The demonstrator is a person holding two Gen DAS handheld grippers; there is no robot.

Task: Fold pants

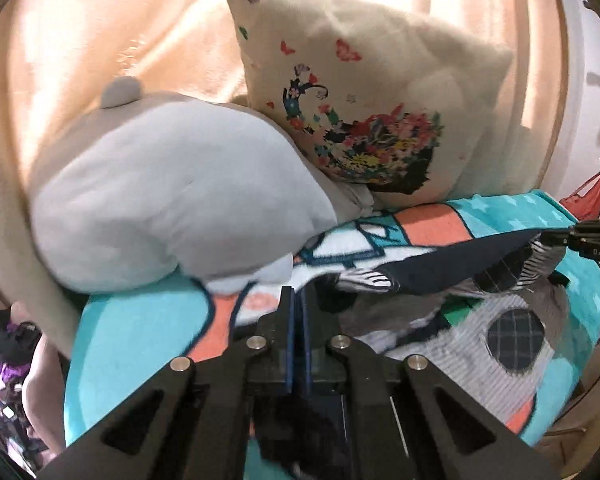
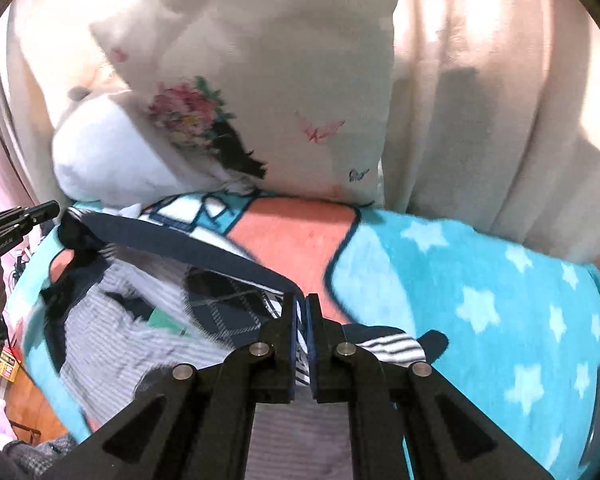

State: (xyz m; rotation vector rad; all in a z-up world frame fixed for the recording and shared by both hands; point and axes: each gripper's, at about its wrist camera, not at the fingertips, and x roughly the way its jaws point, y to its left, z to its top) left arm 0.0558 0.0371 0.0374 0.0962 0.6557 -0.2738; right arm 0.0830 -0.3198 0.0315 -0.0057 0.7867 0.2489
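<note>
Behind the bed hangs a pale curtain (image 1: 100, 40), so the light is soft and warm on everything.

On the blanket (image 2: 480, 280) lie the pants (image 2: 112, 344), grey striped with dark plaid patches and a dark band along the top edge. I hold this band at both ends, and it is lifted and stretched between my two tools. My right gripper (image 2: 302, 308) is pressed together on the band at one corner; I see striped cloth squeezed between the blue pads. My left gripper (image 1: 296, 300) also has its jaws together, and dark cloth seems to be caught in it, though in its own view the cloth is mostly hidden under the fingers. In the right view this gripper is at the far left, at the other end of the band.

I think I hold it so because a tight edge lets me carry one half over the other without wrinkles. The rest of the pants lies loose on the blanket.

Further back, the grey plush (image 1: 172, 200) and the flower pillow (image 1: 360, 100) lean on the curtain, near the pants but not touching them.
</note>
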